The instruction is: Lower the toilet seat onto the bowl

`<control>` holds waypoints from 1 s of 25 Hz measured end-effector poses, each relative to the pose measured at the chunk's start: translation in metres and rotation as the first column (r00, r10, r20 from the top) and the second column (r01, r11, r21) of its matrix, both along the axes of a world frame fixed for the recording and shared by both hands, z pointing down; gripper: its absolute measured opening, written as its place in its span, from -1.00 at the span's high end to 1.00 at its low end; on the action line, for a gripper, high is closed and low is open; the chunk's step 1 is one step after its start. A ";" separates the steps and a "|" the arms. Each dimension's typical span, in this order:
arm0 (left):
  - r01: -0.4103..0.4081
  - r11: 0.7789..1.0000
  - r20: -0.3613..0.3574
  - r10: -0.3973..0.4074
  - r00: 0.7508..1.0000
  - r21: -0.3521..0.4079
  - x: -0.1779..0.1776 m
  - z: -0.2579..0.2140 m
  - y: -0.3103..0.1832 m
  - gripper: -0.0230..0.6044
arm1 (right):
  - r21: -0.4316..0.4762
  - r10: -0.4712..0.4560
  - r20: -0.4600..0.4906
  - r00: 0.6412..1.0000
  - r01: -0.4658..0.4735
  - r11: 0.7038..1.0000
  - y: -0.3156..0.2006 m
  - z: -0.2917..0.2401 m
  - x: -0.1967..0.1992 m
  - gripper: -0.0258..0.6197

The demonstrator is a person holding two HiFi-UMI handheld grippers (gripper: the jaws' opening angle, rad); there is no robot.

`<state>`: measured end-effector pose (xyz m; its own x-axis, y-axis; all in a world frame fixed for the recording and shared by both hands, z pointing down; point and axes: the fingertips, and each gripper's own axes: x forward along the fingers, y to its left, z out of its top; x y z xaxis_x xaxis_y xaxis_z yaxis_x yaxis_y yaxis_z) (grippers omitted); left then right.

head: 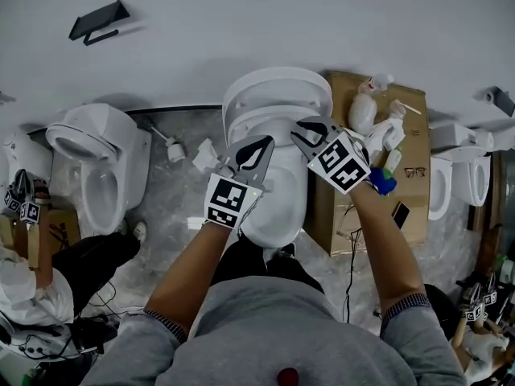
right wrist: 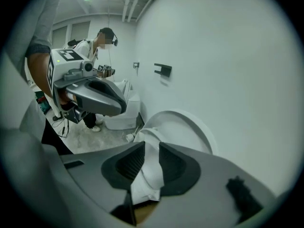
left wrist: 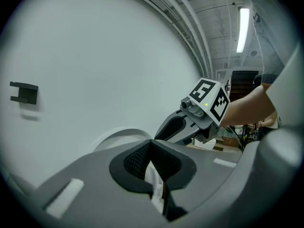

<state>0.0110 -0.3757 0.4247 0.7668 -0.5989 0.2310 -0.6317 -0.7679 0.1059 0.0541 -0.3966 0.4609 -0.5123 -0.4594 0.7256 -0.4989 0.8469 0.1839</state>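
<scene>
Forearms (head: 191, 270) hover above toilet (head: 283, 193) on mottled concrete floor (head: 173, 193) by white wall (head: 241, 22).

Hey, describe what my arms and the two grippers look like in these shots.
The left gripper and right gripper are both dark grey plastic, with tapering jaws lined in black ribbed pads. Each carries a white cube printed with black square markers. The arms wear grey sleeves, pushed up and ending in finely striped cuffs.
</scene>
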 end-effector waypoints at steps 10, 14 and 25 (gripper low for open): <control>0.007 1.000 0.030 -0.007 1.000 0.012 0.008 0.029 -0.031 0.90 | -0.055 -0.120 -0.229 0.966 0.110 0.992 -0.045 0.049 0.012 0.47; 0.005 1.000 0.026 -0.005 1.000 -0.002 0.006 0.038 -0.037 0.90 | -0.101 -0.158 -0.277 0.948 0.135 0.986 -0.054 0.069 0.008 0.41; 0.004 1.000 0.020 -0.004 1.000 -0.027 -0.005 0.051 -0.043 0.90 | -0.167 -0.225 -0.375 0.899 0.173 0.971 -0.075 0.103 0.006 0.37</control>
